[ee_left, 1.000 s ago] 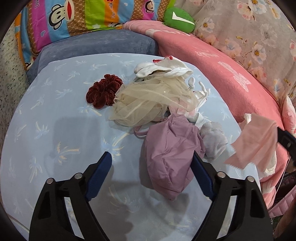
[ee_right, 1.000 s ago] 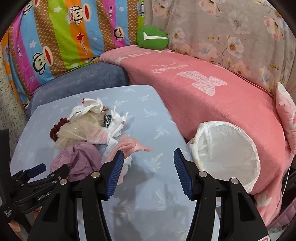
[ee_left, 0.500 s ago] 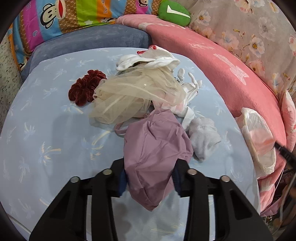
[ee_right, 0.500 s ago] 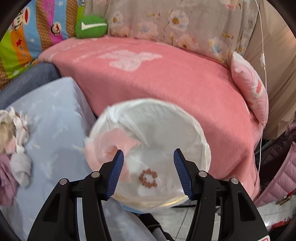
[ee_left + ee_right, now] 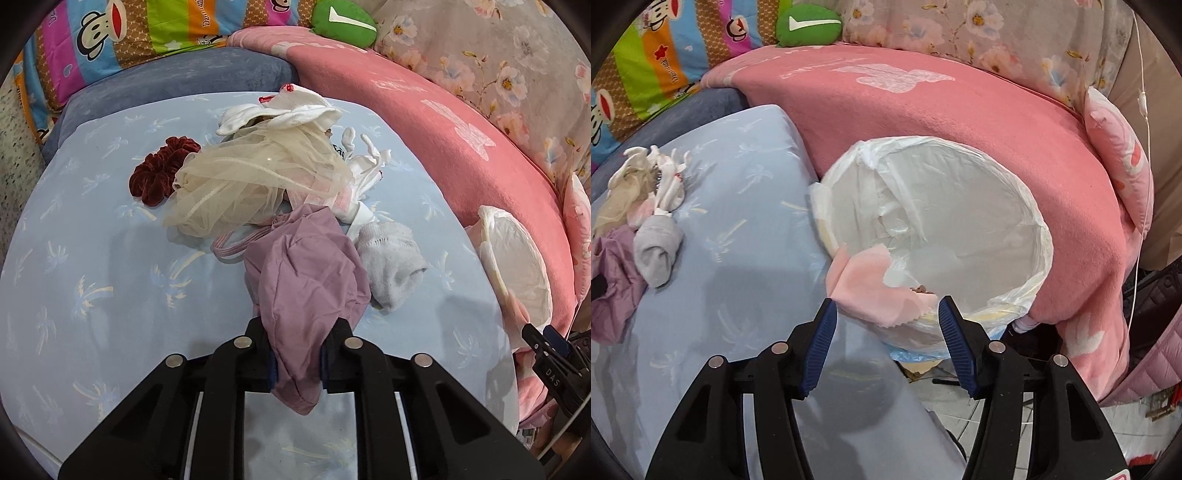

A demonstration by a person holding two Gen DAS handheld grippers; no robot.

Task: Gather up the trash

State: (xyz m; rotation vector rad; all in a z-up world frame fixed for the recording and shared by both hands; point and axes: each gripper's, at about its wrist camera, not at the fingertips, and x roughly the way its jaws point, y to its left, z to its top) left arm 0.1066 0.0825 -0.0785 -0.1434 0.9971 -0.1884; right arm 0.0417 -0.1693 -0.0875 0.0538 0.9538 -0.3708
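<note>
My left gripper (image 5: 295,354) is closing its jaws on a crumpled purple cloth (image 5: 310,280), and the blue pads pinch its near end. The cloth lies on the light blue table (image 5: 92,277) at the front of a pile of fabric scraps. My right gripper (image 5: 886,314) is open and hovers at the near rim of a round bin lined with a white bag (image 5: 1041,236). A pink cloth (image 5: 871,284) hangs over that rim just beyond the fingertips, with neither pad on it. A small brown ring (image 5: 921,289) peeks out inside the bin.
The pile holds cream netting (image 5: 255,184), a dark red scrunchie (image 5: 159,173), a grey-white sock (image 5: 391,258) and white rags (image 5: 288,110). A pink blanket (image 5: 923,118) covers the sofa behind the bin. A green cushion (image 5: 809,26) sits at the back.
The left jaws went from wide open around the purple cloth to pinching it. The right gripper swung from the table over to the bin and sank; the pink cloth now lies on the rim.
</note>
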